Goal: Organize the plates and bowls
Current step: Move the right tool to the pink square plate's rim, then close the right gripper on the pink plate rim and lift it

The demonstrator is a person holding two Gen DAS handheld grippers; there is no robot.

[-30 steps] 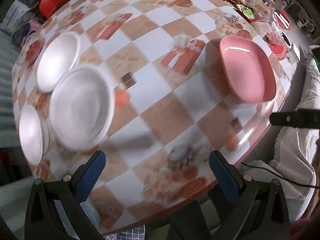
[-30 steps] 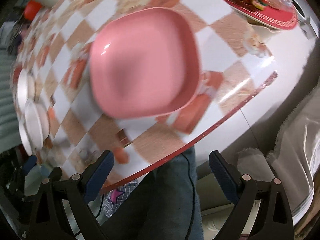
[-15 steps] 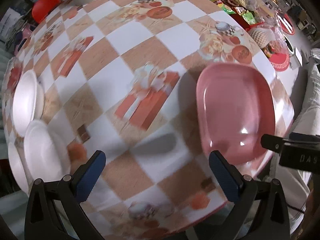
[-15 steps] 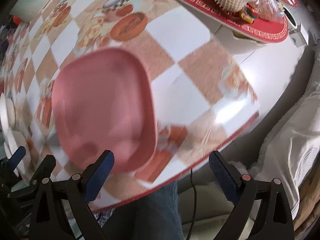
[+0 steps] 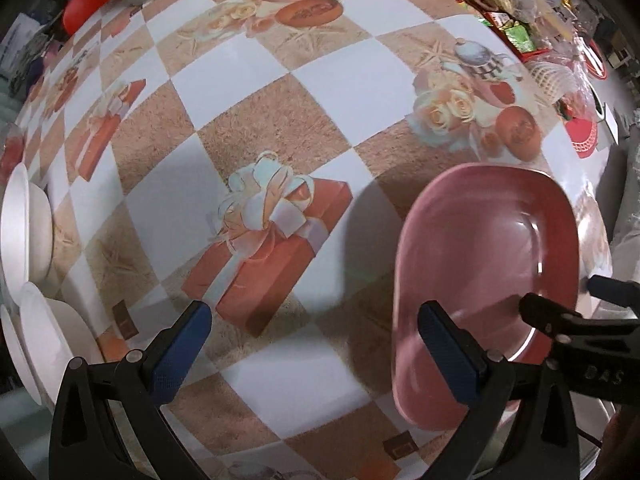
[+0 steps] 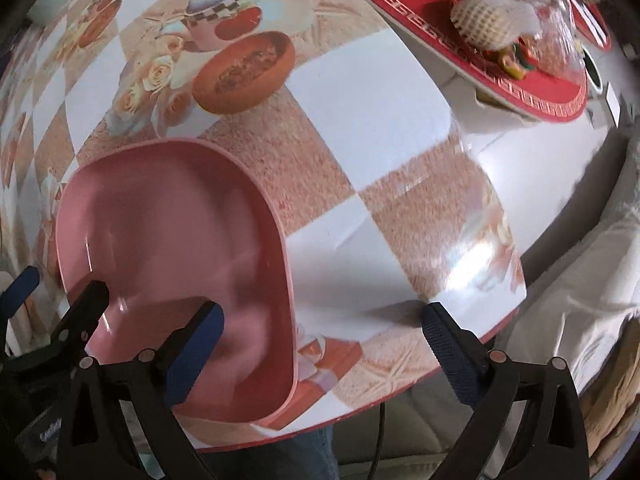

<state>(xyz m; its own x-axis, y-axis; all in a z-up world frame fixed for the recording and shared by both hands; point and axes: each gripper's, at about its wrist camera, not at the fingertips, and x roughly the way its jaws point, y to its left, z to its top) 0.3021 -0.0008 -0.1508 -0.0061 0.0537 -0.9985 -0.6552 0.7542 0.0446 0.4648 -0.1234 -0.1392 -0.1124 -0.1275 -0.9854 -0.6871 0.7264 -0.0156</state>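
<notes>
A pink rectangular plate (image 5: 488, 264) lies near the table's front right edge. My left gripper (image 5: 314, 332) is open, and its right finger reaches over the plate's left rim. Two white dishes (image 5: 24, 232) and a white plate (image 5: 48, 348) sit at the far left of the table. In the right wrist view my right gripper (image 6: 322, 320) is open and straddles the pink plate's (image 6: 172, 240) right rim, with its left finger over the inside. The left gripper (image 6: 66, 282) shows at the plate's opposite rim.
A red tray (image 6: 532, 92) with snacks and wrapped packets stands at the back right. A red bowl (image 5: 88, 0) sits far back left. The table edge (image 6: 400, 392) runs just under the plate. A pale sofa cover (image 6: 580, 288) lies to the right, and a person's leg (image 6: 296, 456) is below.
The left gripper swung right, away from the white dishes, and closed in on the pink plate. The right gripper moved down to the plate's right rim. Both stayed open.
</notes>
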